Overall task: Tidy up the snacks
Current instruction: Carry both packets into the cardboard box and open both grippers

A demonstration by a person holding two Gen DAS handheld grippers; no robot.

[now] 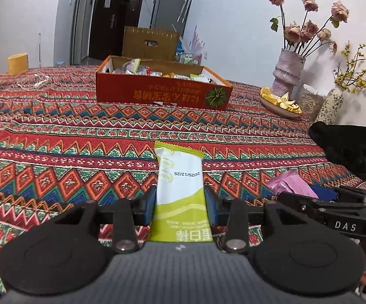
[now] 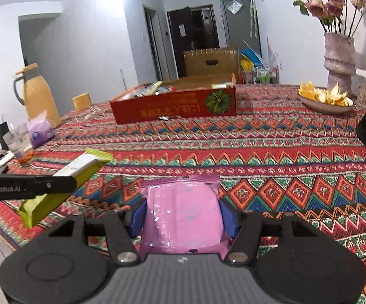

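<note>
Left wrist: left tool point(image 1: 180, 202) clamps green bar point(image 1: 179, 185); right tool point(image 2: 181, 215) clamps pink pack point(image 2: 183, 212). Risk: slick wrappers could slip out short of box point(image 1: 162, 93), or tools collide.

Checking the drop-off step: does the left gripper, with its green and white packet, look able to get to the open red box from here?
Probably yes. The left gripper is shut on the green and white packet, and only bare patterned tablecloth lies between it and the red box, whose top is open.
</note>
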